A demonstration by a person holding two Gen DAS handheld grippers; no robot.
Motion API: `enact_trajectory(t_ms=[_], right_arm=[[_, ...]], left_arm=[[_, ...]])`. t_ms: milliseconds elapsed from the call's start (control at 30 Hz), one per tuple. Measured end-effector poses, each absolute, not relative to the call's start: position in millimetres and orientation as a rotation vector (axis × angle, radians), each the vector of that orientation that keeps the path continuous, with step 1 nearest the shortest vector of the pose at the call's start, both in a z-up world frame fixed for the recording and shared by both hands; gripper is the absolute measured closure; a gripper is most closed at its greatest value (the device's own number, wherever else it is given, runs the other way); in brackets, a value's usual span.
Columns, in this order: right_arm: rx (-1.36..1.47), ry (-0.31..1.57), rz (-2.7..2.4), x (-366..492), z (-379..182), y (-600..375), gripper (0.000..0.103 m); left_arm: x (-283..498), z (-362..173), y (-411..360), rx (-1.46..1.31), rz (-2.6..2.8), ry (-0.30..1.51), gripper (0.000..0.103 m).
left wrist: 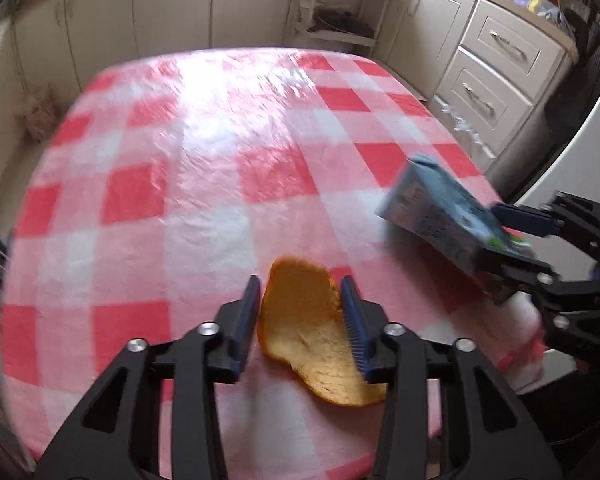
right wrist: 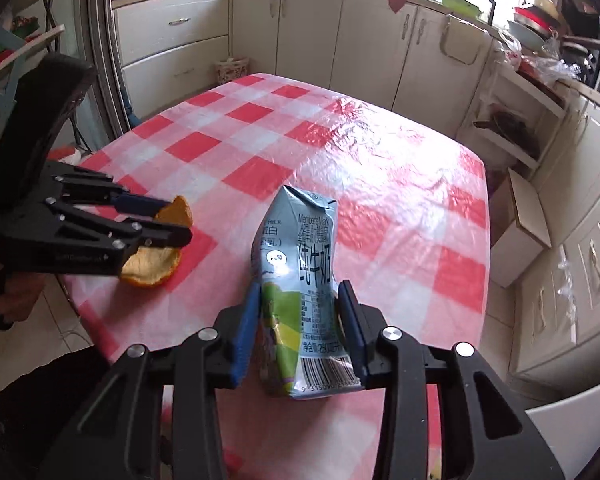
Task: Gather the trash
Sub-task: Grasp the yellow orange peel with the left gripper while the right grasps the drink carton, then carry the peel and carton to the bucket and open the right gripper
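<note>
Orange peel (left wrist: 308, 328) sat clamped between the blue pads (left wrist: 246, 320) of the left gripper (left wrist: 300, 292), both pads pressing its curved sides, pale inner face turned up. Seen from the right wrist camera, the peel (right wrist: 160, 260) hung just above the red-and-white checked tablecloth (right wrist: 340, 152), close to the table's near left edge. The right gripper (right wrist: 298, 296) was closed on a crushed blue milk carton (right wrist: 300, 280), its pads squeezing the lower half, the barcode end nearest the camera and the folded top pointing towards the far side of the table. From the left wrist camera the carton (left wrist: 440, 216) showed tilted and blurred at the table's right edge, held clear of the cloth by the right gripper (left wrist: 496, 240). The two grippers stood side by side over the near end of the table, well apart. Remaining cloth surface was glossy under a plastic cover. Cream kitchen cabinets (right wrist: 340, 40) lined the walls beyond the far edge.
</note>
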State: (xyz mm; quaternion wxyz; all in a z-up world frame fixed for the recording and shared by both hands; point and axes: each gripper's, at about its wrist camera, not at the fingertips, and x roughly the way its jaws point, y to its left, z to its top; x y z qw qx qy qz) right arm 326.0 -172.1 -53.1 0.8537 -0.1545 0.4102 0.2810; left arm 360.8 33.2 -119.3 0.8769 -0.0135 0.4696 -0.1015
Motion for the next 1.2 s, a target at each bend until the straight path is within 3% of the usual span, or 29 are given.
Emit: enact_trajectory(t_ms=[33, 100, 167, 200, 233, 267, 300, 333, 367, 400, 1200], right_arm=[[-0.324, 0.865, 0.593, 325, -53, -174, 0.064], [-0.329, 0.863, 0.598, 323, -53, -177, 0.064], [-0.326, 0.865, 0.596, 322, -54, -180, 0.064], [-0.326, 0.863, 0.595, 322, -55, -181, 0.063], [-0.328, 0.862, 0.596, 322, -55, -182, 0.063], [-0.330, 0.860, 0.596, 321, -56, -182, 0.063], [-0.333, 0.855, 0.596, 321, -56, -181, 0.063], [-0.335, 0.852, 0.596, 320, -57, -181, 0.063], [-0.341, 0.846, 0.593, 320, -57, -180, 0.063], [-0.342, 0.841, 0.590, 319, -57, -179, 0.064], [-0.239, 0.786, 0.415, 287, -33, -282, 0.065]], left_arm=[[361, -116, 36, -0.021, -0.201, 0.959, 0.040], [365, -111, 41, -0.019, -0.193, 0.931, 0.028], [374, -115, 45, -0.018, -0.209, 0.942, 0.028], [379, -119, 47, -0.030, -0.226, 0.961, 0.029], [381, -122, 48, -0.041, -0.242, 0.976, 0.042], [379, -126, 47, -0.031, -0.242, 0.972, 0.044], [378, -127, 45, -0.014, -0.240, 0.970, 0.056], [376, -128, 43, -0.008, -0.239, 0.970, 0.077], [374, -128, 44, -0.029, -0.235, 0.976, 0.084], [372, -129, 47, -0.070, -0.243, 0.986, 0.098], [335, -123, 54, -0.348, -0.154, 0.970, 0.100]])
